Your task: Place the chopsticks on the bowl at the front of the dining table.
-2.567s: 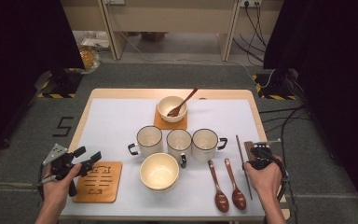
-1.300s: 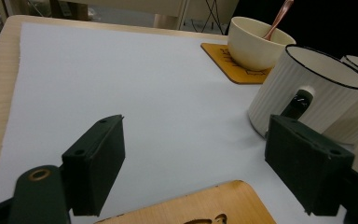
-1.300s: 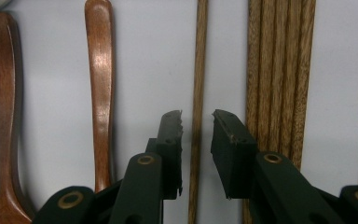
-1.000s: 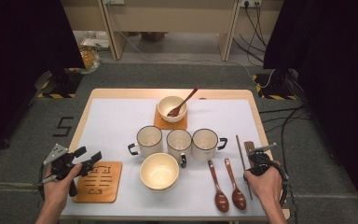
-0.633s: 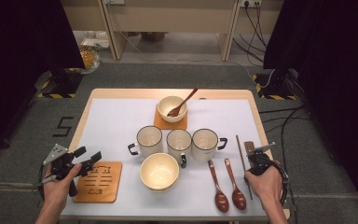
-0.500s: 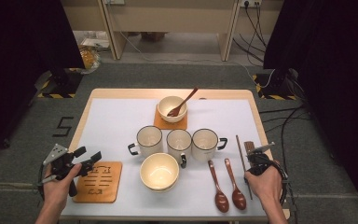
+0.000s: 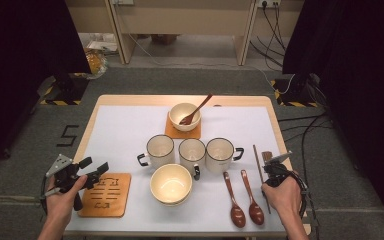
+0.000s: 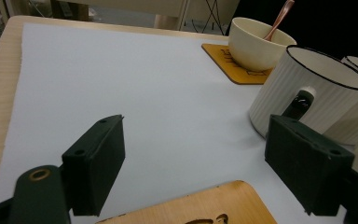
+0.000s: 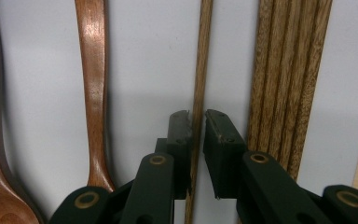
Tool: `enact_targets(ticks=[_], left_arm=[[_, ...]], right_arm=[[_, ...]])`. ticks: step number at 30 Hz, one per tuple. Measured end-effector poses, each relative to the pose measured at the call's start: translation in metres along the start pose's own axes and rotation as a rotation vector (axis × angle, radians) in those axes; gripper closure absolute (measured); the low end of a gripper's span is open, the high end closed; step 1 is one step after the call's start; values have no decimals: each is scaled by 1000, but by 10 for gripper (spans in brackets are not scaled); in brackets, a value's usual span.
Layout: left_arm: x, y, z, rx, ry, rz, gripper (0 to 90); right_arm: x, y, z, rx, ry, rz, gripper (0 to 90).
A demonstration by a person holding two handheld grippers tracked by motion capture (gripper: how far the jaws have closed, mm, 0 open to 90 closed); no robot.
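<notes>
Black jaws of the right gripper (image 9: pixel 196 122) have just been closing and now stand nearly together around a single thin wooden chopstick (image 9: pixel 199 84), which runs lengthwise between the pads; whether the pads press on it cannot be told. Just beside this chopstick, on the side toward the worktop's edge, lies a bundle of further chopsticks (image 9: pixel 289 79), parallel and flat on the white mat (image 9: pixel 149 56). On the chopstick's other side, near but apart, lie two dark wooden spoons (image 7: pixel 245 202), handles parallel to it. Farther from the chopstick, toward the middle of the worktop (image 7: pixel 130 100), stand three white mugs (image 7: pixel 192 152) in a row, with an empty cream bowl (image 7: pixel 170 183) just in front of them and, behind them, a second bowl (image 7: pixel 184 116) holding a spoon on a wooden coaster (image 7: pixel 172 132). Well apart from the chopstick, at the opposite end of the mat, the left gripper (image 7: pixel 91 169) hovers with jaws wide apart and nothing between them, over a bare wooden coaster with cut-out pattern (image 7: pixel 105 195).
</notes>
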State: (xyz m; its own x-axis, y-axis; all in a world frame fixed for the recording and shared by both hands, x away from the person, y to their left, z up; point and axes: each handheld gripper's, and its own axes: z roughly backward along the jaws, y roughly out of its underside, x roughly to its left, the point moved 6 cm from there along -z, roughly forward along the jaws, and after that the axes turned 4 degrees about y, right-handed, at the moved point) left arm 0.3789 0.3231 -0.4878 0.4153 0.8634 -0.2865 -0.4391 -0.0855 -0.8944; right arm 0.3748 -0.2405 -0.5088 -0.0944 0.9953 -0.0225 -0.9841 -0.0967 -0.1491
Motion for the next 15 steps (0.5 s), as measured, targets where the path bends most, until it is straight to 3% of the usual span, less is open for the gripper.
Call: enact_targets(ticks=[15], left_arm=[[1,0,0,-2,0,1,194]], right_arm=[[4,-4,-1,54,40,4,827]])
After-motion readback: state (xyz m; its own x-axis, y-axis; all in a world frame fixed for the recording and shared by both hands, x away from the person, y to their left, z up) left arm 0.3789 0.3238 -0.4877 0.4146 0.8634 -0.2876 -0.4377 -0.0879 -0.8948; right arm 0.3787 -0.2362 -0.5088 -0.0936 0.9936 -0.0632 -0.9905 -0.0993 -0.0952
